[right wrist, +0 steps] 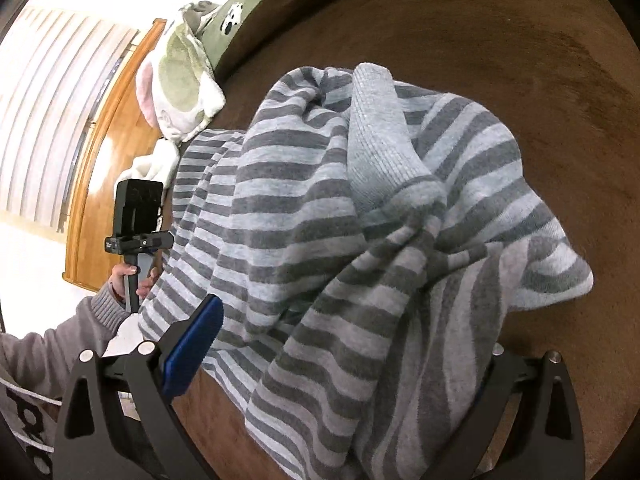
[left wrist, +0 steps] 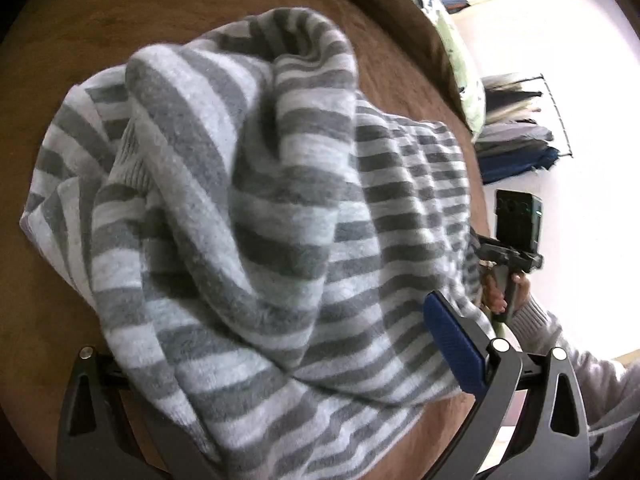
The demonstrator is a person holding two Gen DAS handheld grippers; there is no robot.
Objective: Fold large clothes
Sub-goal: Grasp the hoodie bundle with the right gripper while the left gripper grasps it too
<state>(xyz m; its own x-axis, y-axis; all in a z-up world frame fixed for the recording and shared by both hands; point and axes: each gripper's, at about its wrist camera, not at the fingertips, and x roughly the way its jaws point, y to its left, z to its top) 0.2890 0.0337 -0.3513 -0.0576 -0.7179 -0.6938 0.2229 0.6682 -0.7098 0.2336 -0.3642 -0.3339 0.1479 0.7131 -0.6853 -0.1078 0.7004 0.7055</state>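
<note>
Striped grey sweater point(left wrist: 256, 216) bunched in a heap on the brown bed cover point(left wrist: 100, 20), draped over both tools. Left gripper point(left wrist: 280, 360) – jaws spread wide, cloth lying across the gap. Right gripper point(right wrist: 340, 360) same (right finger buried under fabric). Green pillow point(right wrist: 180, 64) at far left.

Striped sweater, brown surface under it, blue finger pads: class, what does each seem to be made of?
Striped sweater: soft knit, probably wool or a blend; fuzzy nap, ribbed plain-grey cuff.
Brown surface: plush, velvety fabric, perhaps a blanket; matte, with brushed light and dark streaks.
Blue finger pads: look like rubber or textured plastic; matte, finely dotted face. Which of the two is unclear.
</note>
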